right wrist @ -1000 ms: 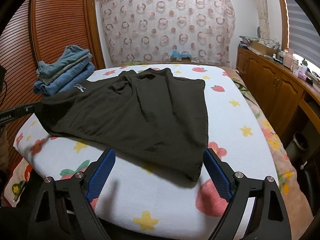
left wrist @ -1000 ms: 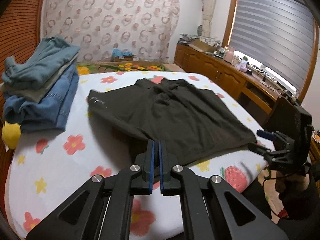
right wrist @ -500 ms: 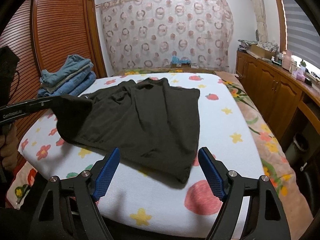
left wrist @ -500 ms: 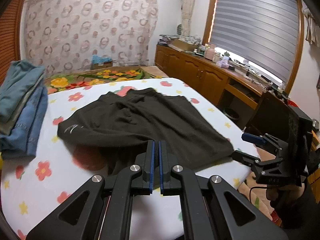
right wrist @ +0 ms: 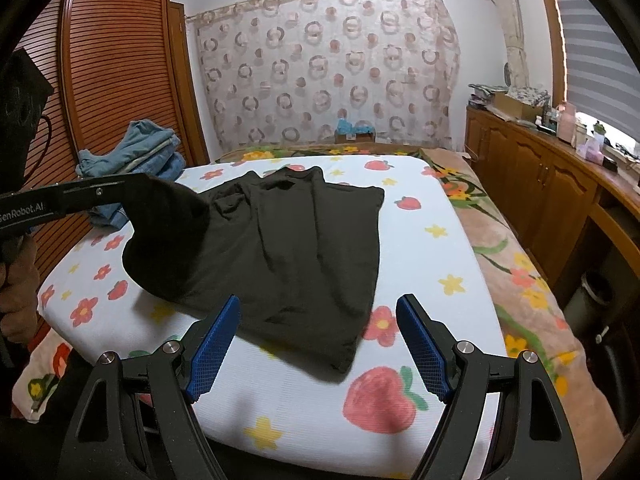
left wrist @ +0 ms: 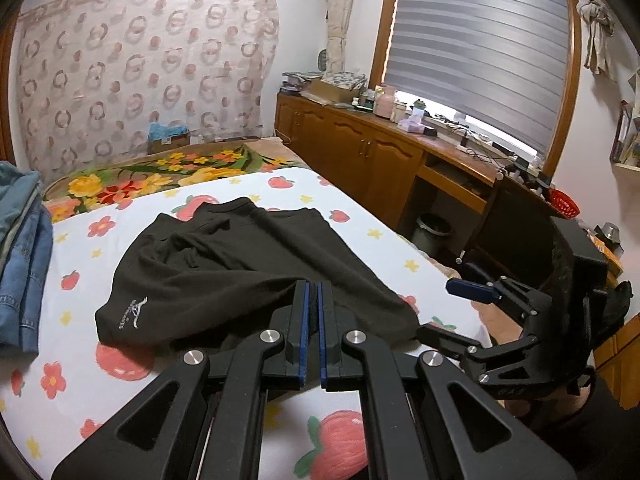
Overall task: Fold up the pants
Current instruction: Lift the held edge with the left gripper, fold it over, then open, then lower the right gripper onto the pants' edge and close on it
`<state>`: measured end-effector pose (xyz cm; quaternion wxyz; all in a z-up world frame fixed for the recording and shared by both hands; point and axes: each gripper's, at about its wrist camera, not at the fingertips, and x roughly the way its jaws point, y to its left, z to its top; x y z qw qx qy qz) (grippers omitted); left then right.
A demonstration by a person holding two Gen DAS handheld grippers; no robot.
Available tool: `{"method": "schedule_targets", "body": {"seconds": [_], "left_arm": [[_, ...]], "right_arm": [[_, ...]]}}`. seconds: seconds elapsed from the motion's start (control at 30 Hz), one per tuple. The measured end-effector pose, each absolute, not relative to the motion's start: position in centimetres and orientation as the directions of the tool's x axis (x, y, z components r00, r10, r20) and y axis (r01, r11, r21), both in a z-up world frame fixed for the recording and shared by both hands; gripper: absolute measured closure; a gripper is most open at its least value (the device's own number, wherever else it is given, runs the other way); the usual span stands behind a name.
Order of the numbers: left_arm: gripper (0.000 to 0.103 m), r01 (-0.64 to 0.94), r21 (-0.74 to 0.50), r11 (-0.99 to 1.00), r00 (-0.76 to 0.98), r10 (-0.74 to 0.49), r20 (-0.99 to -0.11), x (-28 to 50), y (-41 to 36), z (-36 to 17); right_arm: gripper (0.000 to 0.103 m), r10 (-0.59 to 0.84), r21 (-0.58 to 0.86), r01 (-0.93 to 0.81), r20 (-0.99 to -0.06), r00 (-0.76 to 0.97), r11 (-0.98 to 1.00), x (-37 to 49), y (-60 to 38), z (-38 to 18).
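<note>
Black pants (left wrist: pixel 224 272) lie spread on the flower-print bed sheet (left wrist: pixel 80 360). My left gripper (left wrist: pixel 313 292) is shut on the pants' near edge and holds that part up off the sheet. In the right wrist view the lifted cloth hangs as a dark fold (right wrist: pixel 168 240) from the left gripper (right wrist: pixel 148 186), whose tips it hides, while the rest of the pants (right wrist: pixel 320 232) lies flat. My right gripper (right wrist: pixel 318 308) stands open just short of the pants' near hem with nothing between its blue pads (right wrist: pixel 214 340). It also shows in the left wrist view, the right gripper (left wrist: pixel 444 312) beside the bed.
A pile of folded jeans (right wrist: pixel 136 152) sits at the bed's far left by a slatted wardrobe (right wrist: pixel 112 80). Wooden cabinets (left wrist: pixel 360 160) and a bin (left wrist: pixel 434 228) line the right side. A hand (right wrist: pixel 16 280) holds the left gripper.
The left gripper has carried the pinched edge up and to the right, so the pants' left part now folds over the rest. The right gripper has hardly moved and stays open.
</note>
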<state>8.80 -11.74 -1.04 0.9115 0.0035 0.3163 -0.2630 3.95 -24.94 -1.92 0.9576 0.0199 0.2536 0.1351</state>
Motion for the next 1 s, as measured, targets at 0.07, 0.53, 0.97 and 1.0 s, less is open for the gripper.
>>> {"method": "schedule_targets", "body": {"seconds": [0.07,0.53,0.97,1.0], "left_arm": [[0.098,0.484,-0.161,0.860,0.658,-0.479,-0.581,9.0,-12.0,-1.1],[0.059,0.372,-0.154,0.915,0.711,-0.388,-0.587,8.7,-7.9,-1.2],[0.021,0.248,-0.120,0.961,0.718,-0.266,-0.643,9.1,-3.9,-5.4],[0.021,0.245,-0.111,0.963,0.711,-0.256,-0.655,9.2,-3.9,-5.9]], "right_arm": [[0.021,0.269,0.108,-0.248,-0.483,0.834,0.963,4.0,-24.9,-1.9],[0.021,0.283,0.107,-0.266,-0.494,0.822,0.958,4.6,-24.2,-1.9],[0.037,0.343,0.099,-0.342,-0.503,0.793,0.935,6.1,-22.3,-1.9],[0.040,0.349,0.099,-0.349,-0.503,0.790,0.932,6.2,-22.2,-1.8]]}}
